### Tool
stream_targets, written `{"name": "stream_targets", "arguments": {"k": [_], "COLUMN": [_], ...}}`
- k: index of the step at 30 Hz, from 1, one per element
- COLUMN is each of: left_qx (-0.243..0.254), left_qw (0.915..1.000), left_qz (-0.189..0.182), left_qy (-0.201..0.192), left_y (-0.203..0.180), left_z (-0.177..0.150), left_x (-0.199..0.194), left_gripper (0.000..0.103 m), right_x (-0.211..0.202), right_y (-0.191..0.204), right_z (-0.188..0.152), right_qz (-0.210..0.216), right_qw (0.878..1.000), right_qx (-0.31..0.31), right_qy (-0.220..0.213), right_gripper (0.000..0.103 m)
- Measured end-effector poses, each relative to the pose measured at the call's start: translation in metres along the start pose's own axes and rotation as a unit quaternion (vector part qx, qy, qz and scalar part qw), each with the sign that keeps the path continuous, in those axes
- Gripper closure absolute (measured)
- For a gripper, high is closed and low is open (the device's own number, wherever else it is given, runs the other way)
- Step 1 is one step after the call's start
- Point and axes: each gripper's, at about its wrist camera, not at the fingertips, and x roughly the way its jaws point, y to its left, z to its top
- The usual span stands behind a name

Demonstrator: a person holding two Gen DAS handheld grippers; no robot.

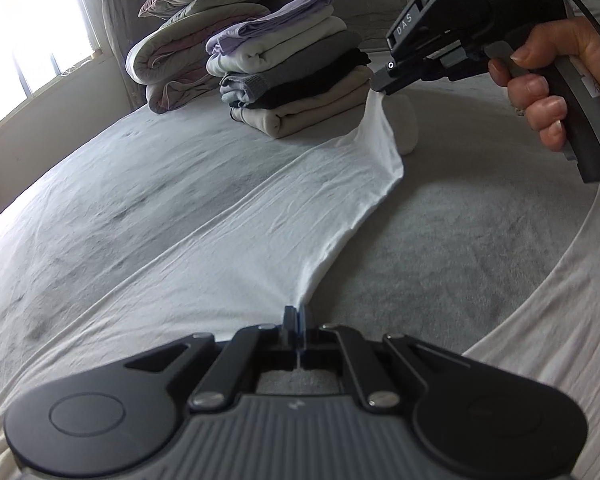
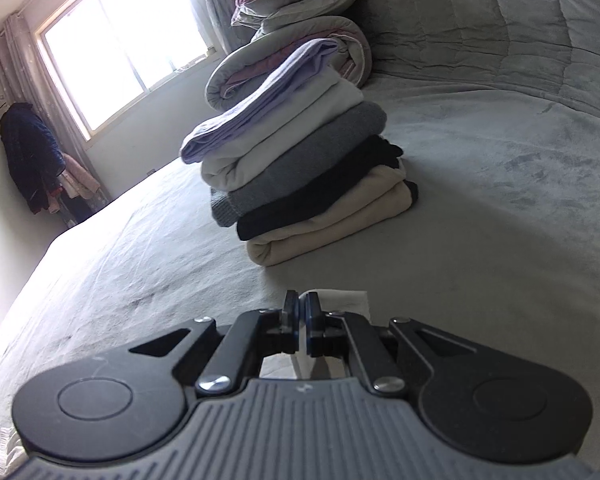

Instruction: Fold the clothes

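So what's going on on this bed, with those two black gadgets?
A person is folding laundry with a handheld tool in each hand. The left tool and the right tool are each clamped on an edge of a white garment, holding it stretched over the grey bed. A stack of folded clothes sits behind it.

White garment point(image 1: 260, 216) stretched over bed

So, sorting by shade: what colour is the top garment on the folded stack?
Pale lilac, clearest in the right wrist view.
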Motion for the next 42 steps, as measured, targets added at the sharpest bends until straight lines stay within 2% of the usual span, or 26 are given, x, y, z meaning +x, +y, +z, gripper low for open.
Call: {"name": "stream_targets", "arguments": {"k": [2,5,7,10,13,14,17,18,22,25,29,32,34,35,36,37,38,39,42], "left_qx": [-0.002,-0.017,-0.036,-0.064,-0.080,-0.086,-0.105,-0.110,-0.144,-0.162,-0.184,-0.204,-0.199,-0.194,-0.189,-0.184,-0.181,-0.179,-0.174], "left_qw": [1.0000,0.9997,0.9986,0.9965,0.9954,0.9949,0.9926,0.9919,0.9866,0.9832,0.9785,0.9729,0.9733,0.9740,0.9746,0.9749,0.9748,0.9746,0.9748], "left_qz": [-0.003,-0.017,-0.037,-0.054,-0.054,-0.054,-0.060,-0.062,-0.076,-0.084,-0.092,-0.108,-0.114,-0.117,-0.120,-0.125,-0.130,-0.133,-0.139], "left_qy": [0.001,0.004,0.009,0.009,0.005,0.003,-0.003,-0.004,-0.008,-0.014,-0.007,-0.002,-0.009,-0.011,-0.014,-0.016,-0.016,-0.016,-0.012], "left_y": [0.001,0.008,0.016,0.028,0.037,0.040,0.050,0.052,0.058,0.059,0.059,0.059,0.056,0.054,0.052,0.049,0.048,0.046,0.040], "left_z": [0.000,0.002,0.003,0.006,0.015,0.020,0.037,0.042,0.064,0.072,0.075,0.073,0.071,0.070,0.069,0.067,0.066,0.065,0.065], "left_x": [0.001,-0.002,-0.004,-0.009,-0.010,-0.008,0.000,0.004,0.022,0.034,0.052,0.060,0.060,0.060,0.059,0.058,0.057,0.057,0.058], "left_gripper": [0.103,0.102,0.102,0.099,0.096,0.092,0.077,0.072,0.072,0.072,0.072,0.072,0.072,0.072,0.070,0.069,0.064,0.061,0.060], "right_x": [0.001,0.007,0.014,0.027,0.036,0.036,0.033,0.031,0.024,0.020,0.026,0.034,0.040,0.041,0.043,0.043,0.043,0.043,0.042], "right_y": [0.015,0.038,0.048,0.055,0.048,0.046,0.034,0.030,0.017,-0.002,-0.020,-0.027,-0.029,-0.029,-0.030,-0.030,-0.029,-0.028,-0.023], "right_z": [-0.006,-0.018,-0.029,-0.044,-0.051,-0.049,-0.041,-0.040,-0.029,-0.017,-0.013,-0.014,-0.015,-0.016,-0.017,-0.018,-0.018,-0.018,-0.019], "right_qz": [0.040,0.079,0.090,0.072,0.060,0.061,0.069,0.072,0.071,0.060,0.029,0.019,0.020,0.020,0.019,0.025,0.028,0.026,0.019], "right_qw": [0.999,0.991,0.984,0.972,0.968,0.968,0.969,0.967,0.967,0.972,0.973,0.973,0.972,0.972,0.973,0.973,0.973,0.974,0.979], "right_qx": [-0.029,-0.079,-0.106,-0.138,-0.118,-0.103,-0.045,-0.029,0.009,0.064,0.104,0.121,0.128,0.129,0.130,0.132,0.134,0.129,0.112], "right_qy": [0.019,0.072,0.114,0.177,0.212,0.219,0.235,0.241,0.245,0.220,0.203,0.198,0.195,0.193,0.192,0.189,0.186,0.182,0.169], "right_gripper": [0.100,0.100,0.100,0.100,0.100,0.099,0.087,0.087,0.087,0.086,0.086,0.086,0.084,0.081,0.072,0.068,0.064,0.064,0.064]}}
